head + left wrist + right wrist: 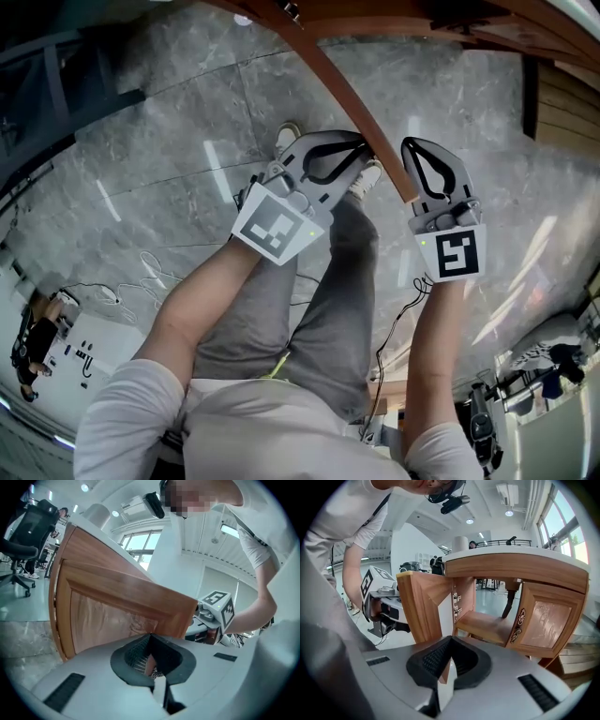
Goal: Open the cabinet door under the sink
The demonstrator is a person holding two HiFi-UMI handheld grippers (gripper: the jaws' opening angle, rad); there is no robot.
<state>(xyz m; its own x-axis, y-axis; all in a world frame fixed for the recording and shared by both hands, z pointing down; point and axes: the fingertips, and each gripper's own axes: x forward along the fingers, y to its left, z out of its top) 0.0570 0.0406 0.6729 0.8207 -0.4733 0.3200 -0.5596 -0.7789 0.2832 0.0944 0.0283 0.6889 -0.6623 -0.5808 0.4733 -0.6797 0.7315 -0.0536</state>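
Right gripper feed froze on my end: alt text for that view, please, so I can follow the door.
The wooden cabinet door stands swung open at left, baring an inner shelf and hinges; a second, carved door at right is closed. The right gripper, jaw tips together, sits below the open door, with the left gripper beyond it.

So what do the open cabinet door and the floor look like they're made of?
Cabinet door: reddish-brown wood, likely varnished; grain shows under a soft sheen. Floor: polished grey stone or marble-look tile; pale veining, seams and light reflections.
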